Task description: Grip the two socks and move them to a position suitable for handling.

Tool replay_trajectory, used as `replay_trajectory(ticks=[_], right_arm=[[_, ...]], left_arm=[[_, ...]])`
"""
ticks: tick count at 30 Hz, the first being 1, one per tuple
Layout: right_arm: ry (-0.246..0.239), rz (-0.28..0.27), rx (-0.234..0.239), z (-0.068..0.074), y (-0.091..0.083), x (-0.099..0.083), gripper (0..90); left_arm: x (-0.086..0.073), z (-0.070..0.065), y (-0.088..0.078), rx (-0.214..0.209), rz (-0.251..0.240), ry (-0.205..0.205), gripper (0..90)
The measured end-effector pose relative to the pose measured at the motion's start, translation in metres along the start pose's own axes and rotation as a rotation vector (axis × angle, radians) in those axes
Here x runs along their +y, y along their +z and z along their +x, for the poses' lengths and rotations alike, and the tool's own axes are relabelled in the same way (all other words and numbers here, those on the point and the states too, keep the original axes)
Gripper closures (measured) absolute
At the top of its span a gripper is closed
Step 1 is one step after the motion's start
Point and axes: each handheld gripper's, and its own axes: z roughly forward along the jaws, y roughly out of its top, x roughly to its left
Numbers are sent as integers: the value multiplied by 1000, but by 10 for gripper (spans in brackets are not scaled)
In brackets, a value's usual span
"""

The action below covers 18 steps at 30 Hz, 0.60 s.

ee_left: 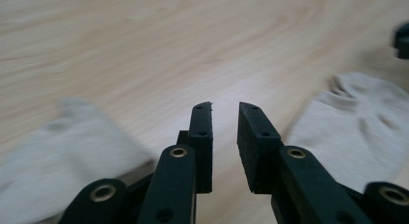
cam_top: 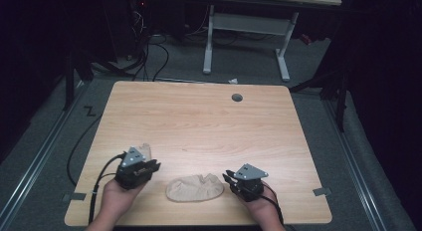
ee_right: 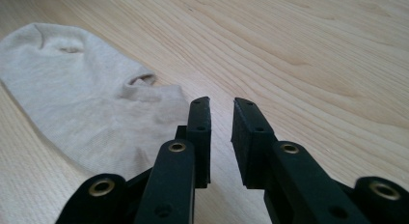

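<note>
A beige sock (cam_top: 195, 187) lies crumpled near the table's front edge, between my two grippers. A second beige sock (cam_top: 145, 150) pokes out from behind my left gripper (cam_top: 156, 166). In the left gripper view the jaws (ee_left: 225, 106) stand a little apart over bare wood, with one sock (ee_left: 62, 151) blurred at their left and the other sock (ee_left: 357, 122) at their right. My right gripper (cam_top: 227, 175) points at the middle sock's right end. Its jaws (ee_right: 222, 101) are slightly apart with nothing between them, and the sock (ee_right: 82, 98) lies just left of them.
The wooden table (cam_top: 199, 116) has a grey cable hole cap (cam_top: 237, 97) near its far edge. Beyond it stands a white desk frame (cam_top: 209, 42), with cables (cam_top: 149, 52) on the floor. The person's hands enter from the bottom edge.
</note>
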Motion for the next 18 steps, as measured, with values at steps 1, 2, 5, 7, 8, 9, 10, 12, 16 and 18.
replay_trajectory(ticks=[1,2,5,7,8,9,10,12,16,18], right_arm=[[0,-1,-4,-1,0,-1,773],[4,-1,-8,-2,-1,-1,767],[4,0,-13,-2,-2,-3,762],[-3,4,-17,-1,-3,-5,760],[2,6,-19,-2,-4,-5,757],[11,3,-20,-3,-6,-6,753],[11,3,-20,-3,-6,-6,753],[15,4,-21,-3,-6,-7,750],[16,13,-22,-3,-5,-7,744],[11,18,-18,-2,-3,-7,742]], left_arm=[[0,10,-4,34,-10,-18,759],[0,18,-6,60,-17,-30,755],[-2,41,-11,115,-27,-87,725],[-5,52,-12,150,-24,-116,682],[-6,56,-12,156,-21,-126,651],[-8,60,-10,159,-12,-147,600],[-10,62,-9,158,-7,-157,600],[-14,67,-4,167,12,-176,564],[-21,75,2,173,41,-226,560],[-24,78,4,178,54,-246,570]])
